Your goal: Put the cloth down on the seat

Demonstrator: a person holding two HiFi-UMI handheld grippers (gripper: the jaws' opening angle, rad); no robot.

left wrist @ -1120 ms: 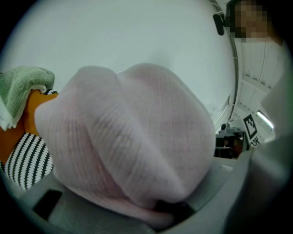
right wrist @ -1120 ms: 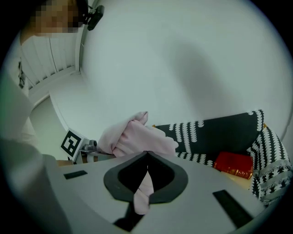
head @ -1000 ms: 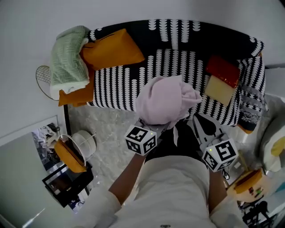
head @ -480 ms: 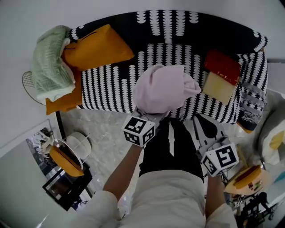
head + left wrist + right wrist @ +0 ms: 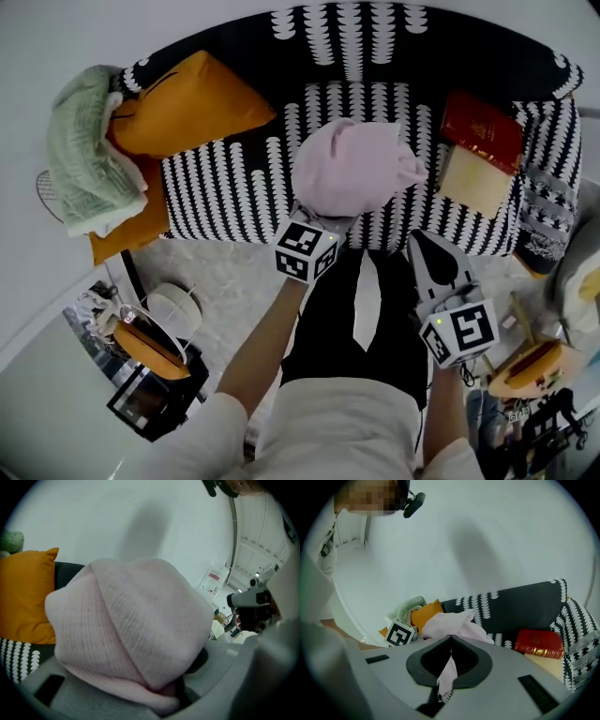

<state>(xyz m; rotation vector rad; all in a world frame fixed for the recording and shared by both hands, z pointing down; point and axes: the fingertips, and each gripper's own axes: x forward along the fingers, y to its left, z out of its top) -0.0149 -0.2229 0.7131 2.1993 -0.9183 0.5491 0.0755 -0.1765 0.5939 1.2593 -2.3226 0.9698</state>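
A bundled pale pink cloth (image 5: 352, 173) hangs over the middle of the black-and-white patterned sofa seat (image 5: 234, 183). My left gripper (image 5: 323, 220) is shut on its underside; the cloth (image 5: 131, 634) fills the left gripper view and hides the jaw tips (image 5: 159, 691). My right gripper (image 5: 424, 246) is lower and to the right, in front of the seat edge and apart from the bundle. Its jaws (image 5: 451, 641) are shut, with a thin pale pink sliver showing in the slit between them. The cloth (image 5: 450, 623) shows beyond them.
An orange cushion (image 5: 187, 94) and a green blanket (image 5: 84, 155) take up the sofa's left end. A red book (image 5: 483, 127) lies on a tan one (image 5: 467, 173) at the right end. A small side table (image 5: 150, 337) stands on the floor at lower left.
The left gripper has carried the cloth forward, further over the seat. The right gripper has stayed low behind it, still shut.
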